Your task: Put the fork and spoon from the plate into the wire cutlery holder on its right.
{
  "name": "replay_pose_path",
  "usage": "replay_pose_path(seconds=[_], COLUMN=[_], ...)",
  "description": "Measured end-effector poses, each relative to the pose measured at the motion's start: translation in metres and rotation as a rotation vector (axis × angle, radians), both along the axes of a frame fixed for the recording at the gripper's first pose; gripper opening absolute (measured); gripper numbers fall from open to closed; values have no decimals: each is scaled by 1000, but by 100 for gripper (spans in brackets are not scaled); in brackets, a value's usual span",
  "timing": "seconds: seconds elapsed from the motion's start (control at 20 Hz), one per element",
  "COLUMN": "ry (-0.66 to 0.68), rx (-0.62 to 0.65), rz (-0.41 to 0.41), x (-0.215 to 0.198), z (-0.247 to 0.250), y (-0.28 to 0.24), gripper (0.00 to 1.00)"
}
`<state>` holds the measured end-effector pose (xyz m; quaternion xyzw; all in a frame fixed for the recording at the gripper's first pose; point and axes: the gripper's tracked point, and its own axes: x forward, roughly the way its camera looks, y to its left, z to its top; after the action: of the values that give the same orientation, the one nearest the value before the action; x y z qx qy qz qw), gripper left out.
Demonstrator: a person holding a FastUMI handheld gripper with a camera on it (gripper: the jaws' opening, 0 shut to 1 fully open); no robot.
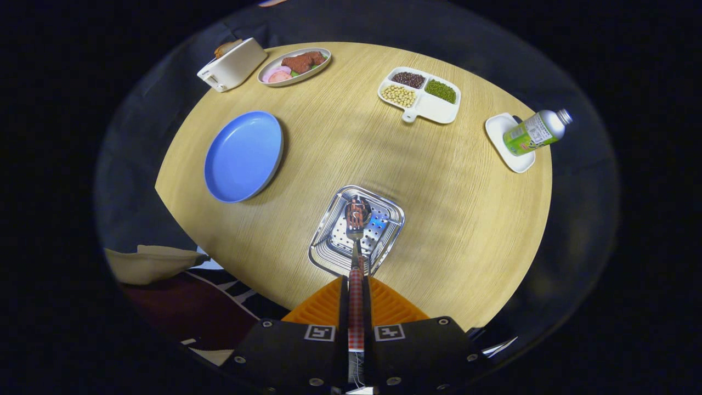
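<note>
Holding the spoon [355, 258] by its checked handle, the gripper [356, 307] is closed tight on it, bowl hanging over the wire holder [384, 236]. Lowering straight should help, releasing only once inside. The blue plate [244, 156] lies bare.

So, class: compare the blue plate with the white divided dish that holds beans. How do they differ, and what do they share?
The blue plate is round; the white divided dish is roughly rectangular with a small handle. The blue plate is one open surface and bare; the white divided dish is split into compartments, three holding beans. Both rest flat on the wooden table, beyond the gripper, whose fingers are shut on a utensil handle.
</note>
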<state>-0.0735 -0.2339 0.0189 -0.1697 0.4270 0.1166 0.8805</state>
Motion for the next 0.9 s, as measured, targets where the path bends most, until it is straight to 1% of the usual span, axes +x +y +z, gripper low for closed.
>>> replay_pose_path(seconds=[0.1, 0.2, 0.35, 0.4, 0.45, 0.5, 0.65, 0.75, 0.8, 0.85, 0.9], ry=[2, -4, -27, -40, -60, -75, -134, -176, -198, -240, -280], rx=[-7, 15, 51, 60, 76, 111, 201, 237, 251, 267, 289], rz=[2, -6, -27, -35, -48, -57, -72, -75, -66, -61, -70], x=[5, 7, 4, 4, 2, -1, -7, -11, -14, -15, -14], z=[-1, 1, 10, 14, 19, 24, 40, 48, 51, 57, 63], y=[2, 3, 3, 1, -1, 3, 11, 14, 18, 21, 26], gripper=[11, 14, 14, 18, 19, 25, 35, 48, 58, 62, 72])
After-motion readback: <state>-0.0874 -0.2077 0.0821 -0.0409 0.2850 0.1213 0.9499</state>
